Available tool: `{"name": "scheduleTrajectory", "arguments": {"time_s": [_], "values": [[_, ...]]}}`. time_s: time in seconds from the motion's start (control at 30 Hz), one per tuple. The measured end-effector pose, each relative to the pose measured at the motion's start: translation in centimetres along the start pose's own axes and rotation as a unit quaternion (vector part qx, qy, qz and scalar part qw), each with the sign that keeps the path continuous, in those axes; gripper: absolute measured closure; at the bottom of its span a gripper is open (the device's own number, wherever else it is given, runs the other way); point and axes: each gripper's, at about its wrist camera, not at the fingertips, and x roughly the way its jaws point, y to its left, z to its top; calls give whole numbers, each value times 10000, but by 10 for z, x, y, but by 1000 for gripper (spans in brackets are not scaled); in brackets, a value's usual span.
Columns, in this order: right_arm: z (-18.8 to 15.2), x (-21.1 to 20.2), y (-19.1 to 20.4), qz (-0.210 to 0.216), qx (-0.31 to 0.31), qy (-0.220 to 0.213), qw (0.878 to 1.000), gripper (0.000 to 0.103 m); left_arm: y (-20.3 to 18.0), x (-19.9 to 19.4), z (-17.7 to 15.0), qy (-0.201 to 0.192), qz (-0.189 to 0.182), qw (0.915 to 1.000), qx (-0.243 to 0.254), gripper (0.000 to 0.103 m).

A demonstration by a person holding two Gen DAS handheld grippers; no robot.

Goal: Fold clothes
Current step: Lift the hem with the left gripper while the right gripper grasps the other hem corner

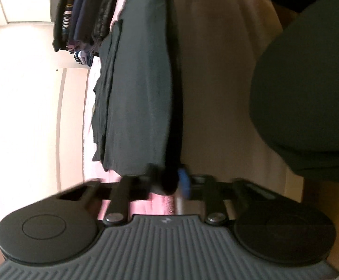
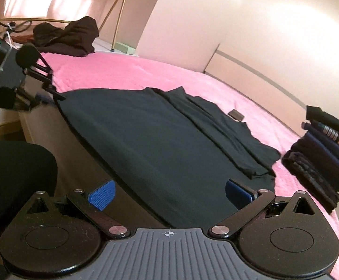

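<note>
The left gripper is at the far left of the right wrist view, hanging at the bed's near edge with its jaws pressed together on the corner of the dark garment. Its own camera is rolled sideways, so the bed runs up the frame, and the fabric edge sits right between the fingertips there. A bit of the person's wrist shows behind it, at the frame's left edge.

The garment is one dark teal-black piece, spread flat on the pink bed. Its long axis runs along the bed's near edge, from the left gripper's corner toward the right gripper. The far side is already folded in, making a narrower strip of layers that runs diagonally toward the folded stack.

The right gripper hovers low over the near hem, jaws spread wide, one blue pad either side, and nothing in them.

Counting the rest: one crumpled dark brown pile at the back left, one small dark tag-like thing on the cover beyond the garment, and one folded stack at the right, several pieces deep, one with stripes. Too blurry for an exact count.
</note>
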Motion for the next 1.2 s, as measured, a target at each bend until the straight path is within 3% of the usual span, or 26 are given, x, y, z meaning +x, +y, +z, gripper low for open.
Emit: {"name": "scheduleTrajectory", "arguments": {"time_s": [0.2,0.37,0.5,0.7,0.87,0.9,0.93,1.13,1.2], "values": [[-2,6,11,131,-57,-5,9999,0,48,-6,2,-69,-172,9933,-1142,97],[2,30,33,361,-394,-89,9985,0,96,-8,2,-229,-617,9683,-2412,97],[6,50,44,207,-389,-247,9987,0,125,-7,-2,-201,-693,9511,-3003,98],[15,73,62,54,-702,-603,9957,1,158,-14,-15,-205,-833,9152,-3936,98],[5,81,54,-556,-1077,-576,9910,1,163,-15,-16,-178,-794,9150,-3952,98],[-1,78,46,-715,-1089,-532,9900,6,162,-15,-16,-175,-811,9150,-3949,98],[-9,76,36,-887,-1138,-430,9886,14,161,-16,-17,-171,-821,9154,-3937,98],[-72,60,-25,-1593,-1711,373,9716,16,152,-15,-18,-104,-843,9155,-3932,98],[-83,57,-41,-1730,-1885,550,9652,21,147,-14,-18,-53,-872,9168,-3897,97]]}}
